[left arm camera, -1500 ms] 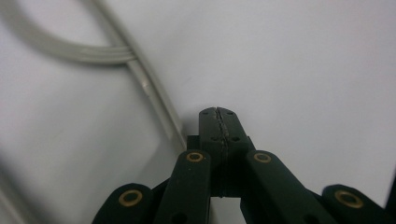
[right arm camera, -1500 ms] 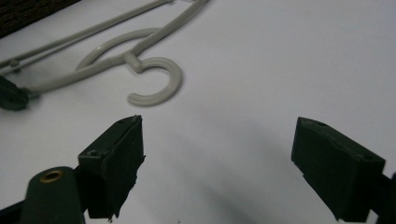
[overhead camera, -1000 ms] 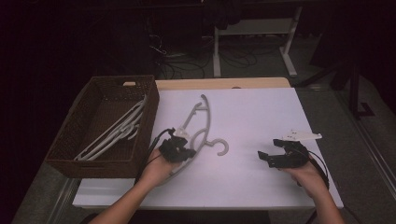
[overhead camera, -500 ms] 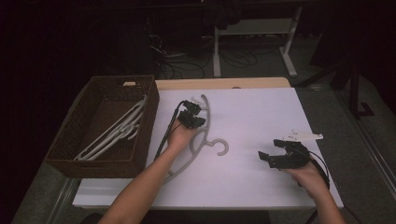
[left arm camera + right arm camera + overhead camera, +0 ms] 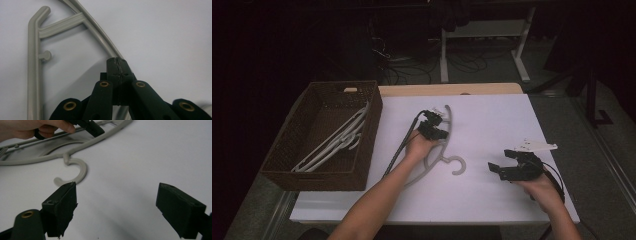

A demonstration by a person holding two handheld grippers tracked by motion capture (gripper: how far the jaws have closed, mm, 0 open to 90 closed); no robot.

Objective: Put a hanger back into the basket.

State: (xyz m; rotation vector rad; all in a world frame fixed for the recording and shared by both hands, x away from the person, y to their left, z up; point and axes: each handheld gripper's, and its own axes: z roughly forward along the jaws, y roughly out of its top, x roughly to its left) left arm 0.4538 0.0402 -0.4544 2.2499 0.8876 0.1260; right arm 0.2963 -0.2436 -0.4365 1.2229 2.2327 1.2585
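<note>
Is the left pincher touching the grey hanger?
Touching. In the left gripper view the left gripper's shut jaws pinch the hanger's curved arm.

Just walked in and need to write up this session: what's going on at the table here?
A person works at a white table with a gripper in each hand. The left gripper has its jaws shut on the arm of a grey hanger lying on the table, hook toward the person. The right gripper rests open on the table to the hook's right, holding nothing. A wicker basket at the left edge has more hangers in it, so the hanger may be headed there.
</note>
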